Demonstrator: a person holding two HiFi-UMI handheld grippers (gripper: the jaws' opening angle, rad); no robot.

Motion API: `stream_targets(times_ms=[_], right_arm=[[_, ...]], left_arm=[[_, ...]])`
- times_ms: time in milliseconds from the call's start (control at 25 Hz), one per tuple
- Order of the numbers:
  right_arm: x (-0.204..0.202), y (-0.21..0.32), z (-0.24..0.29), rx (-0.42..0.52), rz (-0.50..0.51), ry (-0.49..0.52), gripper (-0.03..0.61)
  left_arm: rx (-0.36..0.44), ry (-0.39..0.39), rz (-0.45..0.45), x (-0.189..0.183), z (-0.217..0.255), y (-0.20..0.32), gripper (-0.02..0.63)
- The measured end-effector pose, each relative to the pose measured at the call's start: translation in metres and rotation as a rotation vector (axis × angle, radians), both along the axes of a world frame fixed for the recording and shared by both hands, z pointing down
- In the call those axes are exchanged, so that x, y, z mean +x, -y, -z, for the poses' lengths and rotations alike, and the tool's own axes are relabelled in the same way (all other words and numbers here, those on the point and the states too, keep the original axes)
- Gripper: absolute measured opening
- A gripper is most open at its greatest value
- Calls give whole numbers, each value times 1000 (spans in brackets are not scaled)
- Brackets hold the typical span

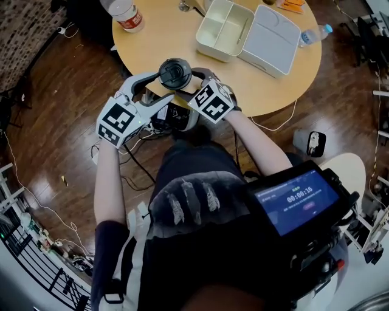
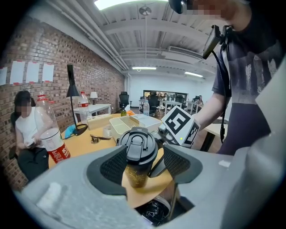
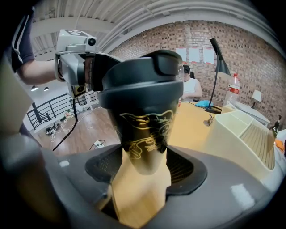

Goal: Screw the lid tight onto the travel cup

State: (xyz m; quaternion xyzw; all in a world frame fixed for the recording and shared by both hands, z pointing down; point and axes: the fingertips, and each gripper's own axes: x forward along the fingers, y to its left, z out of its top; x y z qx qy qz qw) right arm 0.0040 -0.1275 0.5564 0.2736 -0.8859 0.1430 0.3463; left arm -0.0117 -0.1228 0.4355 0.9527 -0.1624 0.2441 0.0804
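Two grippers: both work on one travel cup (image 3: 145,134) at the near edge of the round table (image 1: 152,42).
Travel cup: upright, black with a gold pattern, its body narrowing toward the base. I cannot tell whether it stands on the table edge or is lifted just off it.
Lid (image 1: 175,73): black with a flip top, seated on the cup's mouth.
Right gripper (image 3: 144,167): the jaws stand wide but pinch the cup's lower body, one pad pressed on each side.
Left gripper (image 2: 145,163): it reaches in from the left with its jaws around the lid. One pad lies against the lid's rim and a thin gap shows at the other, so there is no pinch.
Far part of the table: an open white lunch box (image 1: 246,30), a water bottle (image 1: 124,13) with a red label at far left, and a second bottle (image 1: 313,35) lying at the right edge.
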Motion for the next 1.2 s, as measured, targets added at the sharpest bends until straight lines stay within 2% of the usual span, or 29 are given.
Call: stream_targets(times_ms=[240,400,560,720,880,960,1040,1080,1120,1160,1200], right_arm=[[5,-3,8,-7,-5,28,308],[19,-19,16,-8,-10,64,308],[38,-38,28,-32,-29,133,307],[52,-47,45,-4,-21,159,285],[47,-53,62,19,-3,180,244],[40,-53,73,53,5,197,173],[35,-52,84,96,-12,197,91],[33,-52,89,117,-29,192,17],[30,-53,93,133,-39,188,6],[26,-56,98,144,-39,189,6],[21,-60,103,152,-34,193,6]], left_arm=[[20,-5,88,-5,11,2,267],[103,-36,212,-25,33,-3,267],[183,-96,355,-41,76,-20,266],[266,-61,403,-45,107,-41,265],[286,-20,423,-52,111,-59,262],[302,-25,436,-57,110,-65,262],[317,-36,445,-61,109,-72,224],[321,-41,445,-63,111,-77,152],[323,-50,438,-64,113,-83,43],[325,-63,421,-65,117,-89,3],[331,-74,400,-65,121,-96,2]])
